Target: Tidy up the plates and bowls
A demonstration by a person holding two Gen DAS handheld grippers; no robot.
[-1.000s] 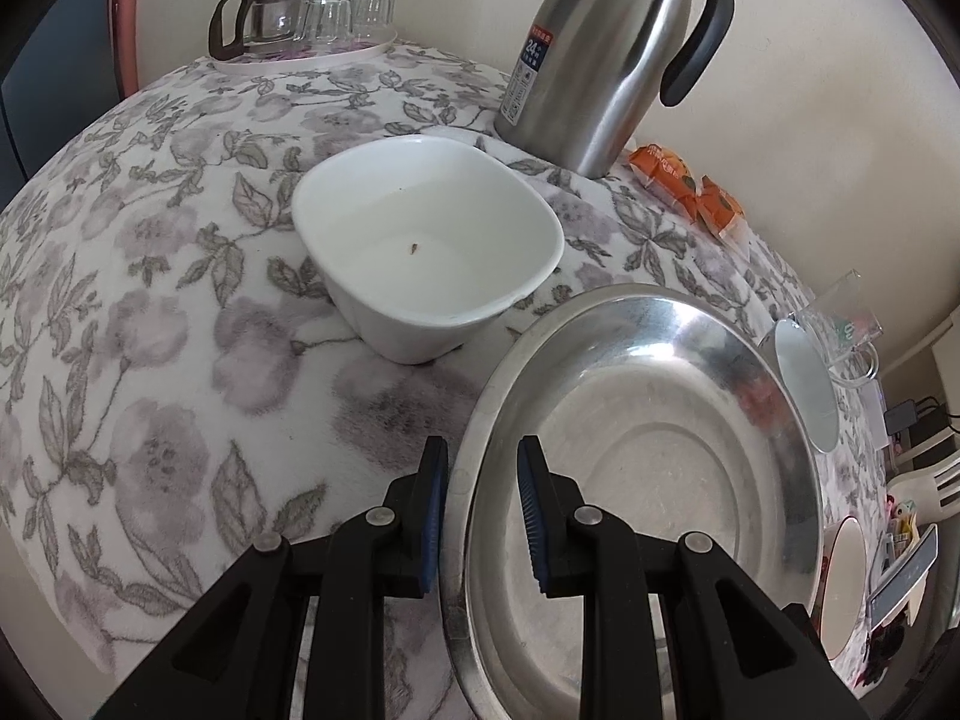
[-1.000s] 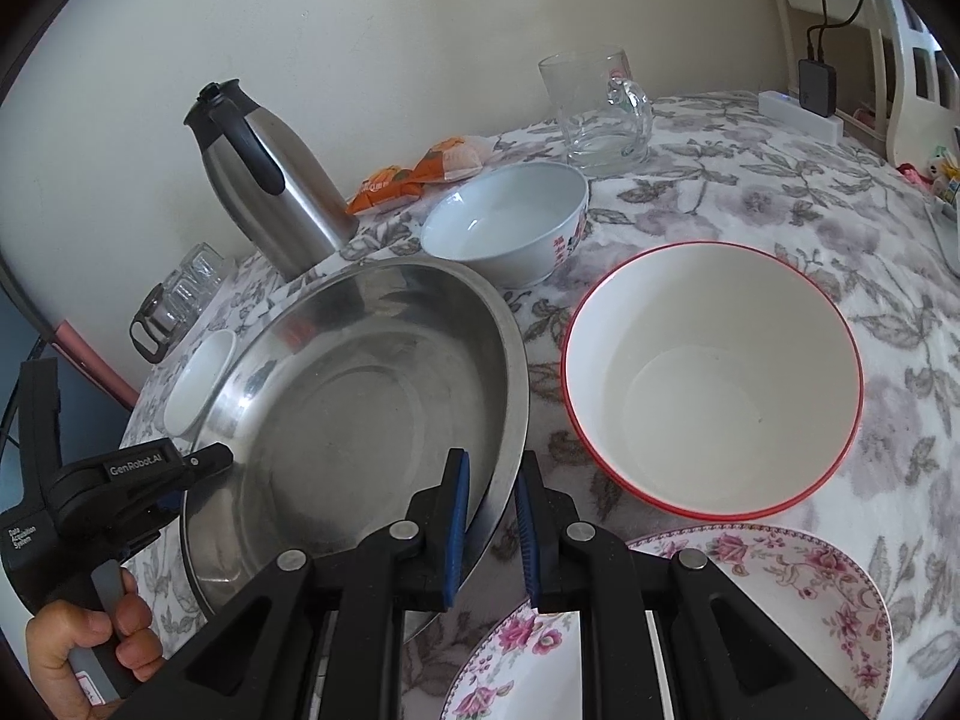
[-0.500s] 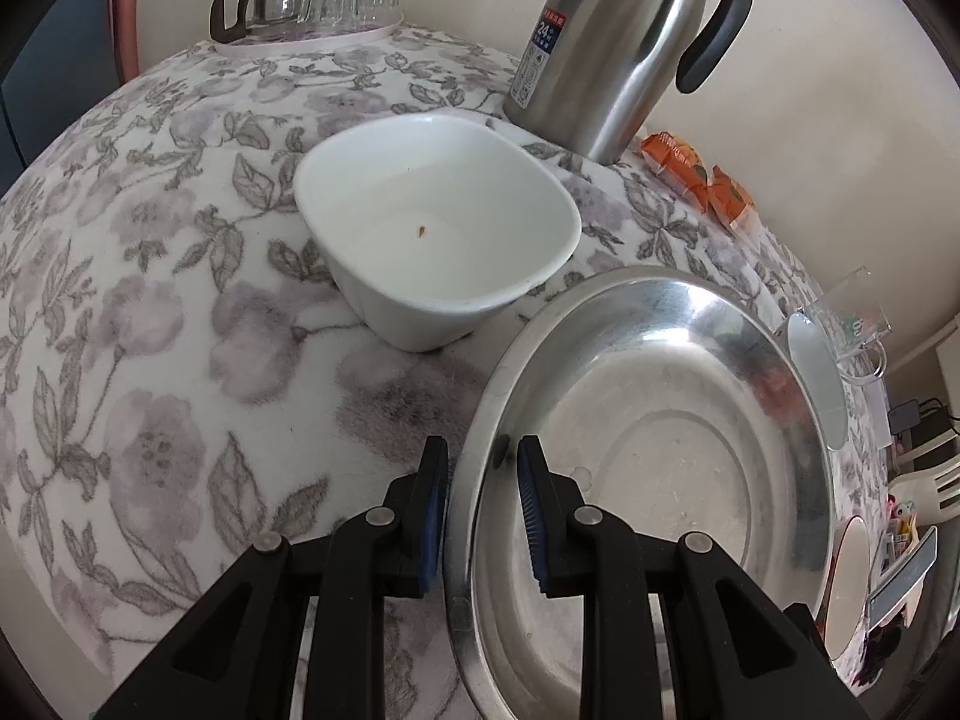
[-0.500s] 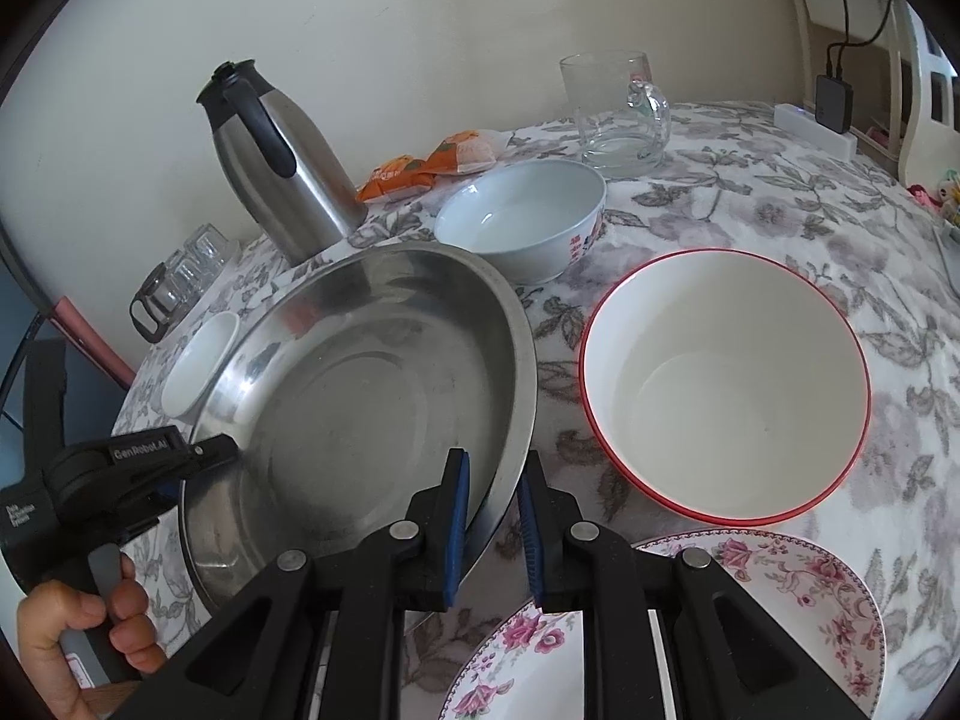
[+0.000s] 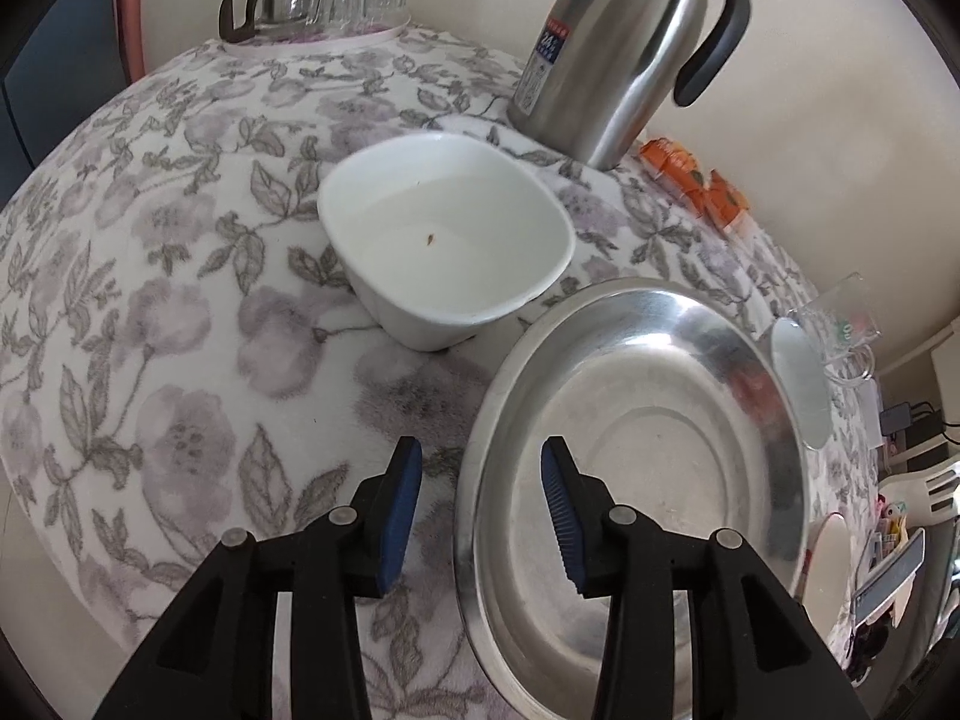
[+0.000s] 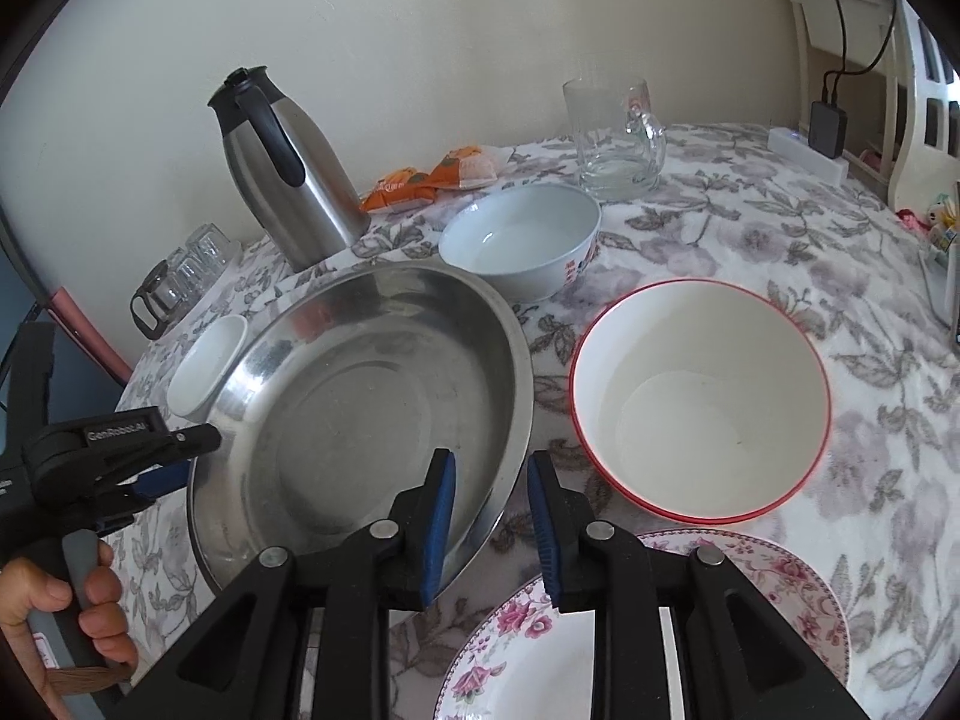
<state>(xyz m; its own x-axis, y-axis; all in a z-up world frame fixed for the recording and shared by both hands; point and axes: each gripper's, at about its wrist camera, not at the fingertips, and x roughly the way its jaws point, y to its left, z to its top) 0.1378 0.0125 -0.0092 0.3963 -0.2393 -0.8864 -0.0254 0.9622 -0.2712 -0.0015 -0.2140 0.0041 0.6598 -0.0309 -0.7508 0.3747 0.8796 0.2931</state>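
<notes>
Floral-clothed counter (image 5: 150,312); red-rimmed bowl (image 6: 702,396) and rose plate (image 6: 798,594) visible only from right wrist. Left tongs (image 5: 480,510) and right tongs (image 6: 492,516) opening, straddling steel plate (image 6: 360,414) rim, pads clear.

We see a steel thermos jug (image 6: 288,180), orange snack packets (image 6: 432,180) and a glass mug (image 6: 615,138) on the floral tablecloth (image 5: 150,276).

Left tongs (image 5: 480,501) angled down, jaws opening. Right tongs (image 6: 491,507) angled down, jaws opening.
</notes>
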